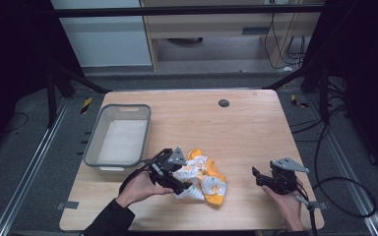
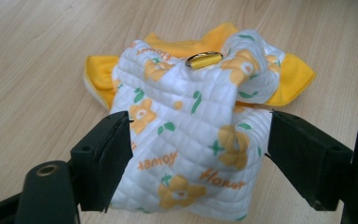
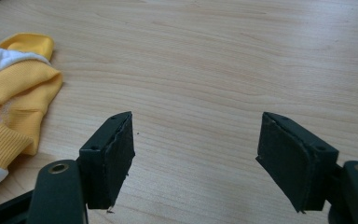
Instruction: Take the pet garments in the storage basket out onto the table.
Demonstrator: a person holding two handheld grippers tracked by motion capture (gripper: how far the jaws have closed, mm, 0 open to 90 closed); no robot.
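Observation:
A small quilted white garment (image 1: pixel 203 180) with orange flowers and yellow trim lies crumpled on the wooden table (image 1: pixel 246 132), near the front middle. My left gripper (image 1: pixel 179 183) comes at it from the left and is open. In the left gripper view the garment (image 2: pixel 191 135) sits between the two pads, which stand at its sides, and a metal ring (image 2: pixel 204 59) on a yellow loop shows on top. My right gripper (image 1: pixel 257 177) rests to the garment's right, open over bare wood (image 3: pixel 196 140), with the garment's yellow sleeve (image 3: pixel 18 88) off to its left.
A grey plastic bin (image 1: pixel 92 142) with a pale lining stands at the table's left, just behind my left hand. A small black round cap (image 1: pixel 223 103) is set in the table near the far edge. Cables trail past the right edge.

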